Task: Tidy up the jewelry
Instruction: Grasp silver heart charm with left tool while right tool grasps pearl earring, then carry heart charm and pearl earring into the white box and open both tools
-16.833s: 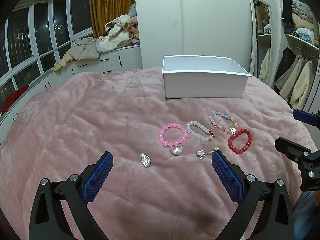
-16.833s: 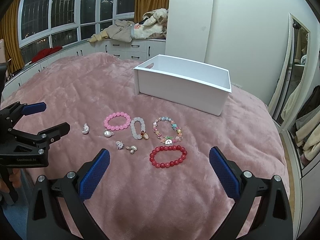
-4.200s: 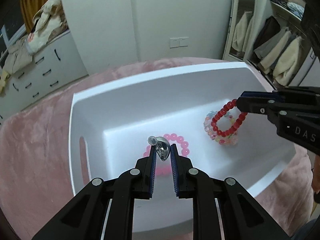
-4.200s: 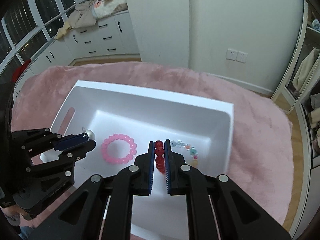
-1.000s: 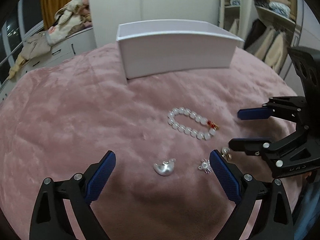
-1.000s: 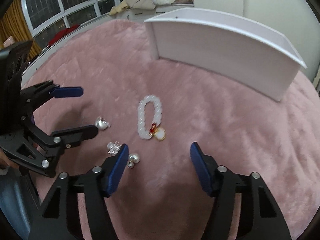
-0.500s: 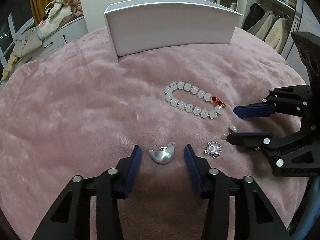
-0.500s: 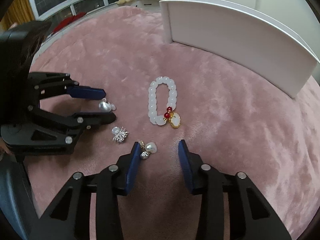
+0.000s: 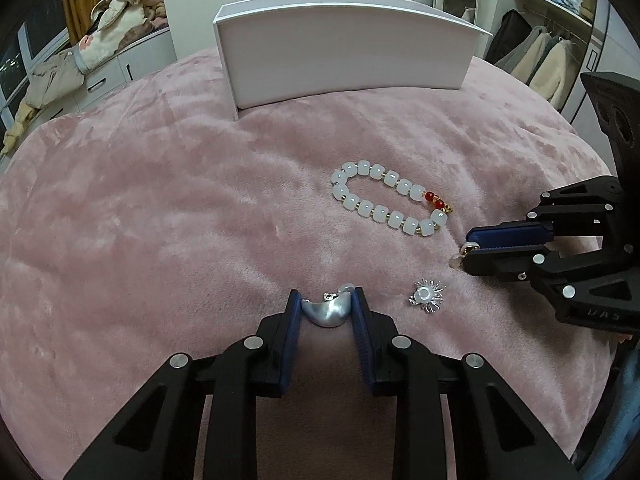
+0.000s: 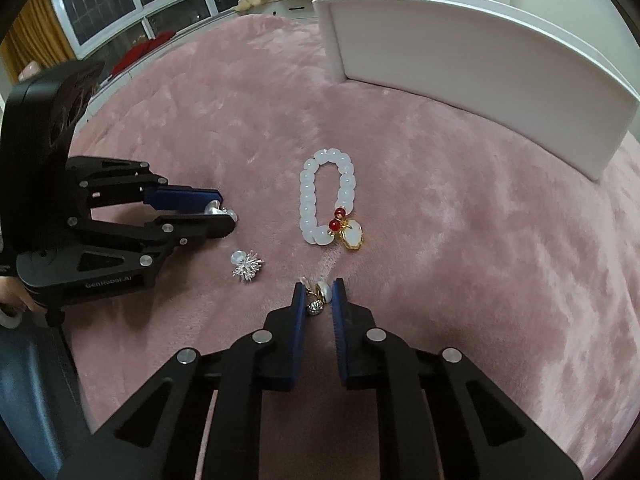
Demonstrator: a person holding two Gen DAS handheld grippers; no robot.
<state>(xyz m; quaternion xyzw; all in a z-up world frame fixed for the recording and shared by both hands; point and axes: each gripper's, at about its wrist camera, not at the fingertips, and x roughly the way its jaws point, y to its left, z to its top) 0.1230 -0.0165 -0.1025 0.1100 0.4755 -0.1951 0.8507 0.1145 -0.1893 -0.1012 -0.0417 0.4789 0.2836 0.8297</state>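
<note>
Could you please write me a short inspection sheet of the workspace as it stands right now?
Surface: pink plush blanket, rumpled.
Job's things: white box at the far side; white bead bracelet and spiky silver brooch lie loose on the blanket.
Clutter: nothing seen on the blanket.
Grippers: left gripper closing, pads against the silver pendant; right gripper shut on the pearl earring.
Cables: nothing seen.
Surroundings: piled clothes on drawers, dark windows, hanging coats.
</note>
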